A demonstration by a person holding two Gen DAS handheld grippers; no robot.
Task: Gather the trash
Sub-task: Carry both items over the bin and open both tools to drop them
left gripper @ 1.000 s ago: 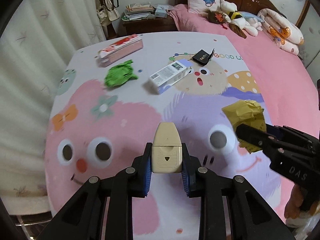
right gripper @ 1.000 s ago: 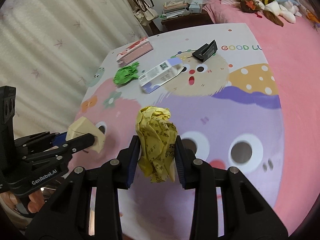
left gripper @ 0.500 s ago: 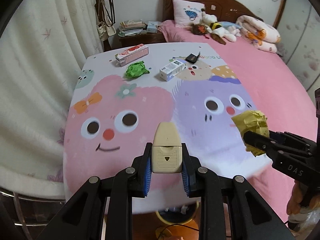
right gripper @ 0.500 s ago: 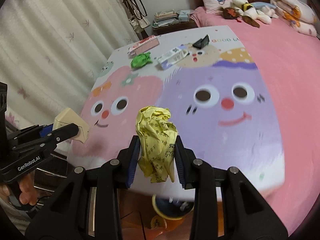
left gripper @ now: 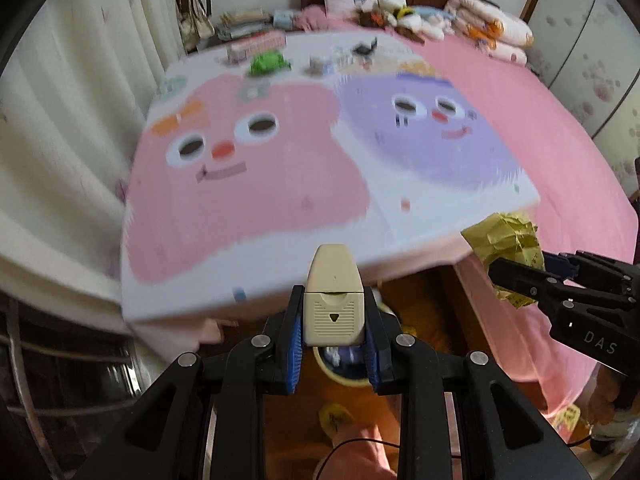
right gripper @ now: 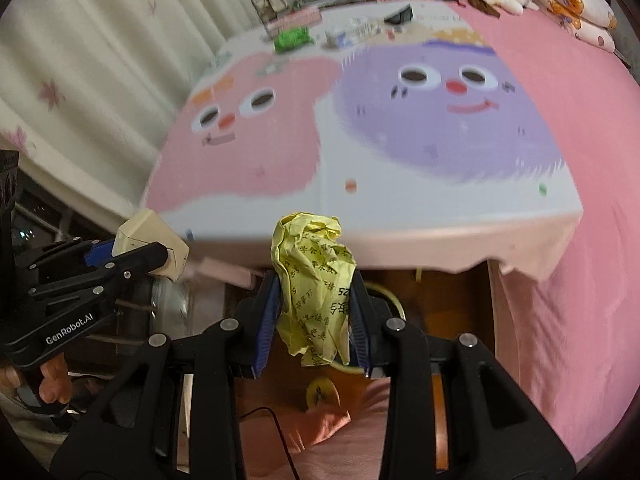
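My left gripper point(left gripper: 333, 322) is shut on a beige plastic case point(left gripper: 334, 304) with a ribbed lid, held beyond the foot of the bed over a yellow-rimmed bin point(left gripper: 344, 372) on the floor. My right gripper point(right gripper: 314, 316) is shut on a crumpled yellow paper ball point(right gripper: 314, 280) with black print, also past the bed's edge. Each view shows the other gripper: the paper ball point(left gripper: 502, 240) at the right, the beige case point(right gripper: 150, 240) at the left. At the far end of the bed lie a green paper wad point(left gripper: 266, 62), a white carton point(right gripper: 352, 34) and a black box point(right gripper: 400, 16).
A cartoon blanket point(left gripper: 280, 184) covers the bed over a pink sheet point(right gripper: 580, 120). A pink flat box point(left gripper: 256, 44) lies beside the green wad. Pillow and soft toys point(left gripper: 400, 8) sit at the headboard. Curtains point(right gripper: 80, 60) hang left. A cable point(right gripper: 276, 420) runs on the wooden floor.
Both grippers have pulled back from over the blanket to beyond the foot of the bed, each keeping its load. The floor and the yellow-rimmed bin have come into view below.
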